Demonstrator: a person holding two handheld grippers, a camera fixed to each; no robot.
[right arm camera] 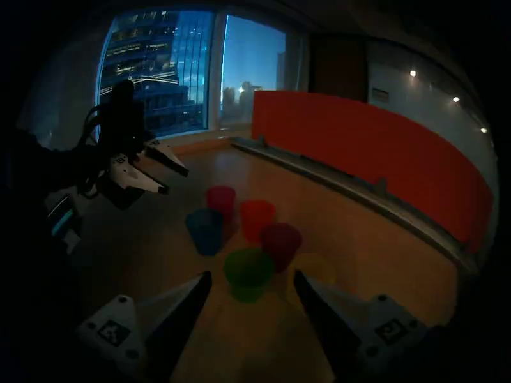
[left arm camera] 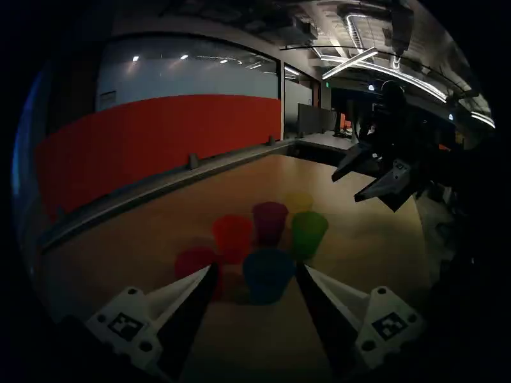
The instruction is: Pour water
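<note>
Left tongs and right tongs: both spread, holding nothing, each aimed at the cups from an opposite side.

Desk: wooden, bordered along one edge by a red panel.

Cups: six, plastic, upright, packed close together on the desk. In the dim light it cannot be told whether neighbours touch. The blue cup stands nearest the left tongs, framed between their tips. The green cup stands nearest the right tongs in the same way. Between and beside these stand a purple cup, two red cups and a faint yellow cup. No water level is visible, so the cup to pour from cannot be told.

Hazards, as a judgement:
- Tight spacing: a finger sliding in beside the chosen cup may push or topple a neighbour.
- Thin plastic: too hard a squeeze may buckle the wall and slop the water; too soft a hold may let the cup slip when tilted.
- Crowded targets: a stream poured over the cluster may land in the wrong cup or on the desk.
- Opposed approach: the two tongs may meet over the cups.
</note>
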